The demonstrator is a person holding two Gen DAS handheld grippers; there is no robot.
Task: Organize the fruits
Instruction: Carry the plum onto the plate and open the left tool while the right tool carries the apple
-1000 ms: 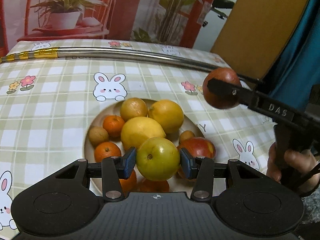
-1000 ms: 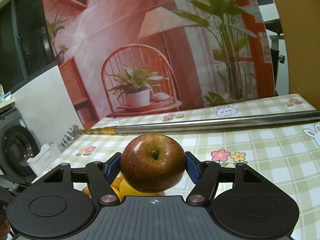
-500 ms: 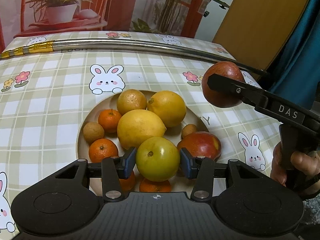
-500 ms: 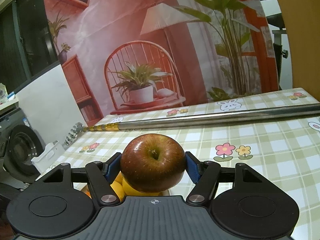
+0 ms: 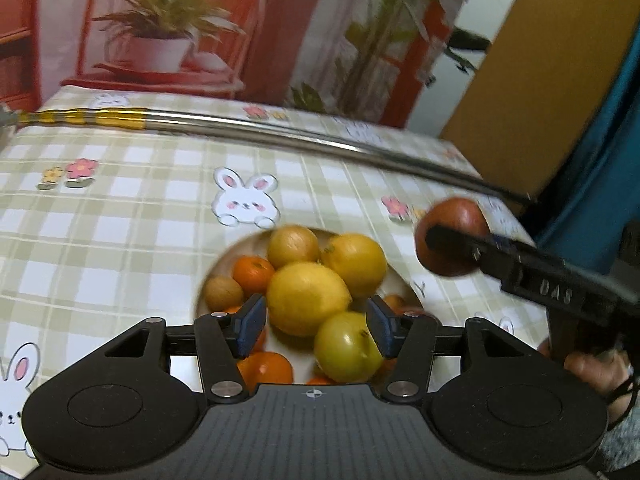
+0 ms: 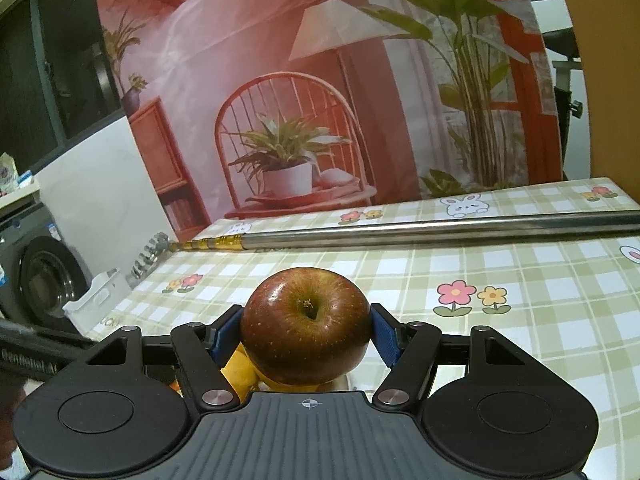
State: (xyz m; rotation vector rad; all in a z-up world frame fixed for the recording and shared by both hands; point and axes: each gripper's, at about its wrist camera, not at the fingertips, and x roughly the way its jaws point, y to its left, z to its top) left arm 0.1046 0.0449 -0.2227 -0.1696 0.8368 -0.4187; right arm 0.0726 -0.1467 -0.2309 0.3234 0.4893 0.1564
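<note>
Left tongs gape over the green fruit on the plate, so right tongs, clamped on the apple, should lower it gently into a gap

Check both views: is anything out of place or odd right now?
Two things. The left claw is open, and the green fruit sits off-centre against its right pad, unclamped, over the piled plate; it might roll. A long metal pole lies across the table. The right claw grips the apple squarely.
</note>
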